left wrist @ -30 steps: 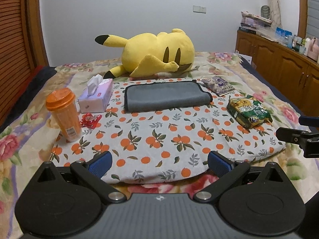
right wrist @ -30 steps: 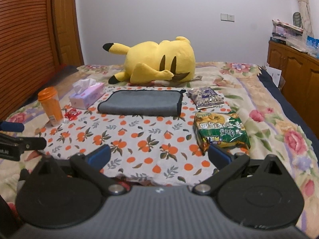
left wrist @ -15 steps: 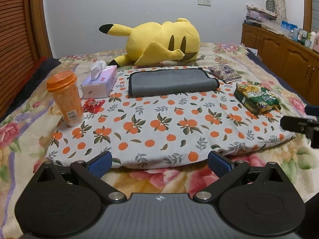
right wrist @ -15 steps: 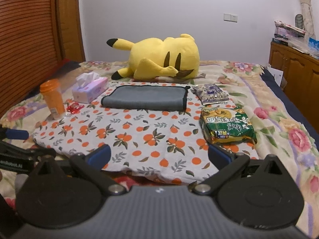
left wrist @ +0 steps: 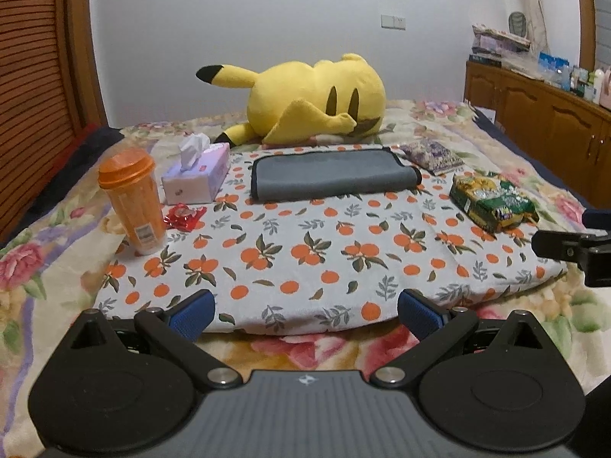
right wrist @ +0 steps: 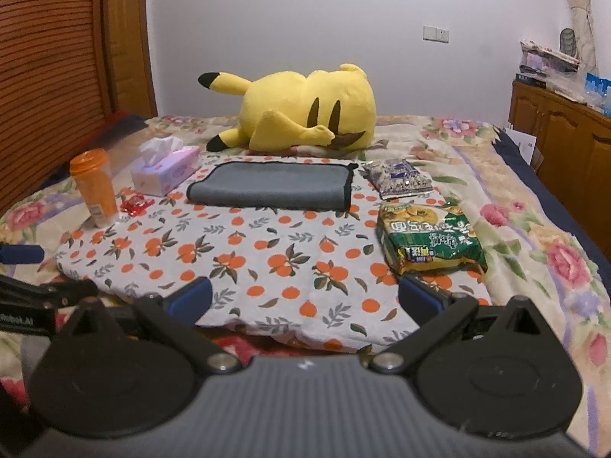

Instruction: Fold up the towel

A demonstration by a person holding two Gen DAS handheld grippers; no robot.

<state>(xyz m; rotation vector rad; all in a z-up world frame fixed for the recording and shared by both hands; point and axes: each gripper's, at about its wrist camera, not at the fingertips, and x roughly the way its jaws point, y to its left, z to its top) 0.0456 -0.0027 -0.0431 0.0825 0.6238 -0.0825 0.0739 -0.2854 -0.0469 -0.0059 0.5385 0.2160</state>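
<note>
A grey towel [left wrist: 332, 179] with a black hem lies folded at the far side of an orange-print cloth [left wrist: 305, 259] on the bed; it also shows in the right wrist view [right wrist: 273, 187]. My left gripper [left wrist: 305, 311] is open and empty at the cloth's near edge, far from the towel. My right gripper [right wrist: 305, 299] is open and empty, low over the cloth's near right edge. Each gripper shows at the edge of the other's view: the right gripper [left wrist: 573, 246] and the left gripper [right wrist: 34, 297].
An orange cup [left wrist: 131, 198], a tissue box [left wrist: 196, 179], a red wrapper [left wrist: 185, 217], a green snack bag [left wrist: 492, 200] and a purple packet [left wrist: 433, 156] lie around the cloth. A yellow plush [left wrist: 309, 105] lies behind the towel. Wooden cabinets [left wrist: 546, 118] stand at the right.
Both grippers have drawn back toward the near side and dropped lower, so the cloth's near edge now lies between the fingers. Nothing on the bed has moved.
</note>
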